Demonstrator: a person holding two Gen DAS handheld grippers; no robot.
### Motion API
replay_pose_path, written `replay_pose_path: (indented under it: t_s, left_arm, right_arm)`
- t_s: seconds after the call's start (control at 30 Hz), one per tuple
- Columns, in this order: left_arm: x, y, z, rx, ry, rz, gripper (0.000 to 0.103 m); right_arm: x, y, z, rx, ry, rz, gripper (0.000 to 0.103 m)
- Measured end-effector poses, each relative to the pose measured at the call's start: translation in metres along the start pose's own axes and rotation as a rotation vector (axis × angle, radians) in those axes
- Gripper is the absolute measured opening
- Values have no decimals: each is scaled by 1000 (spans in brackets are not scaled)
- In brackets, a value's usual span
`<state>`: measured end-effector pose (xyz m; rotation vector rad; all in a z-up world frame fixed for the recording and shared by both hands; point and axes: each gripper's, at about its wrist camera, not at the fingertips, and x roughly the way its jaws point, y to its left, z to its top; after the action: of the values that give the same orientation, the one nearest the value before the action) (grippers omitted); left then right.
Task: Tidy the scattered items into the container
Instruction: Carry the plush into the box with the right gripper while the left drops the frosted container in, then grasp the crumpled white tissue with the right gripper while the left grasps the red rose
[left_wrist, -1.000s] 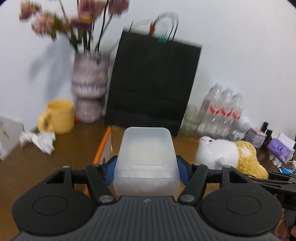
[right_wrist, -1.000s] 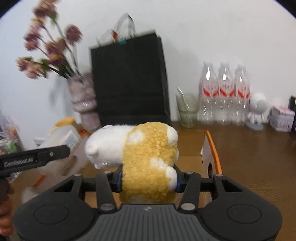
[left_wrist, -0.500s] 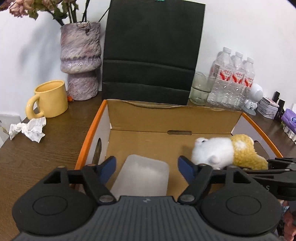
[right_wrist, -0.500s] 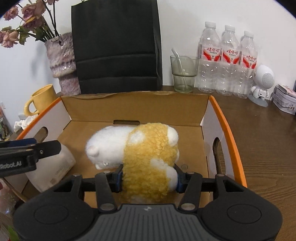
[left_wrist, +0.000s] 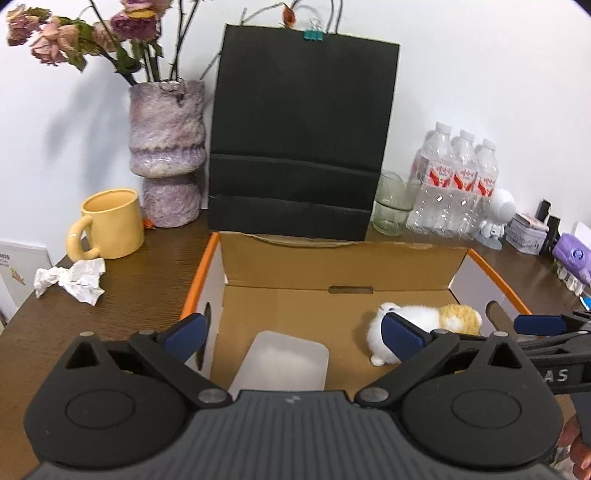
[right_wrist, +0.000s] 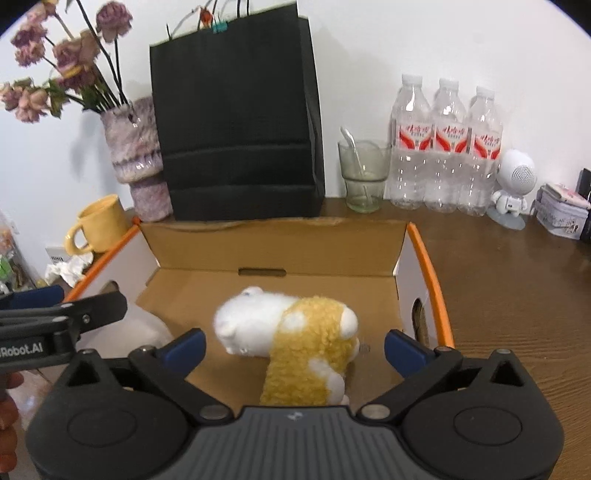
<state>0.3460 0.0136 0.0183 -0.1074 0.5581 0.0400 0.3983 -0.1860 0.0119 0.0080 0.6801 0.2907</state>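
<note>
Both items dropped since prior frame: frosted plastic tub (left_wrist: 282, 363) & plush toy (right_wrist: 291, 338) now lie in cardboard box (left_wrist: 343, 258). Left hand-held gripper (left_wrist: 291, 332) & right hand-held gripper (right_wrist: 293, 345) jaws opening wide, nothing gripped; released for tidying.

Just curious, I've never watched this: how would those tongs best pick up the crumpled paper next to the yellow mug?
Probably straight from above, pinching across the raised middle of the crumpled paper. It lies low and loose on the table, with the mug standing close behind it.
</note>
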Motion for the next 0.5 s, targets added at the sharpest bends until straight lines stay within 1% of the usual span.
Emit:
replay_pose_path:
  t_s: [0.17,0.27,0.33,0.4,0.5]
  left_arm:
    - [-35,9,3,-39,-56,-23,103]
    - [-66,15,-4,-48,-121,-53,103]
    - [-88,18,-13,-35,-175,-70,103]
    - [-108,18,-26,-3,-217,-67,103]
    - [-130,16,-48,42,-236,-55,103]
  right_arm:
    - [-43,-3,3,-4,-82,8,103]
    - [-77,-4,-5,-22,-136,16,103]
    - [-99,-4,-17,-49,-171,14,103]
    - [-118,-5,-32,-68,-200,14,103]
    - [-138,-8,-59,-76,-207,9,103]
